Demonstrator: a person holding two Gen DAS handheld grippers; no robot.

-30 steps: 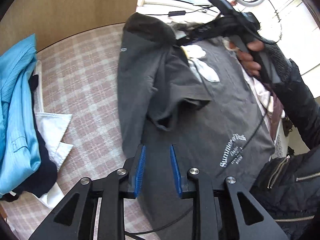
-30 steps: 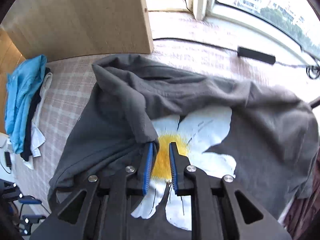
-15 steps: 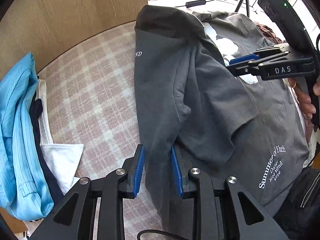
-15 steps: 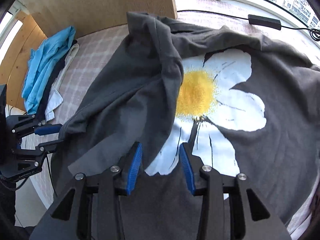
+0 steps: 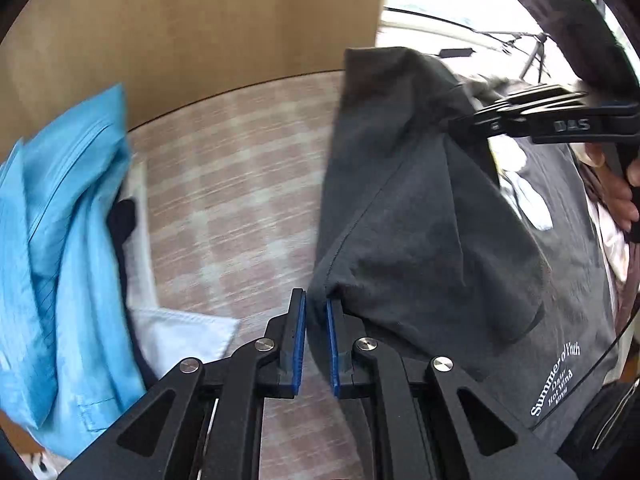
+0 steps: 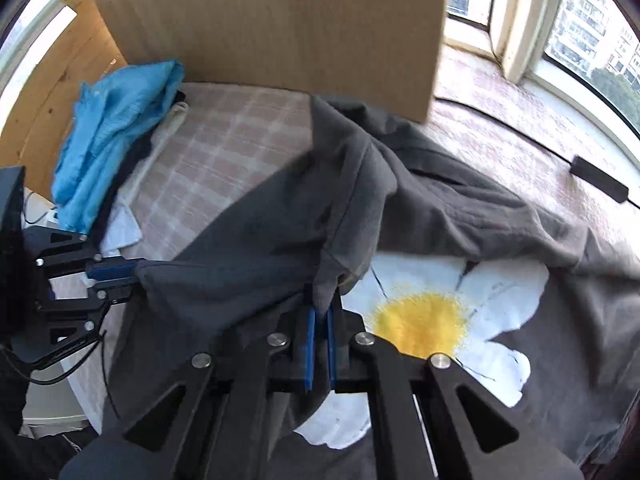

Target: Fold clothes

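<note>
A dark grey T-shirt (image 5: 420,220) lies on the checked table, its left sleeve folded over the body. The white and yellow daisy print (image 6: 424,320) faces up, and white lettering (image 5: 556,380) sits near the hem. My left gripper (image 5: 316,304) is at the shirt's left edge; its jaws are closing with a fold of grey cloth pinched between the blue pads. From the right wrist view it (image 6: 134,276) pulls that edge taut. My right gripper (image 6: 322,312) is shut on a bunched fold of the shirt beside the daisy, and its tip (image 5: 456,124) bites the cloth near the collar.
A pile of a blue shirt (image 5: 68,220), a navy piece and a white garment (image 5: 180,336) lies at the table's left. A wooden panel (image 6: 280,20) stands behind. A windowsill with a black adapter (image 6: 600,182) and cable runs along the right. A person's hand (image 5: 616,196) holds the right gripper.
Both grippers stood open over the shirt and have now closed on its cloth. The left one came down to the left edge; the right one shifted left onto the folded sleeve.
</note>
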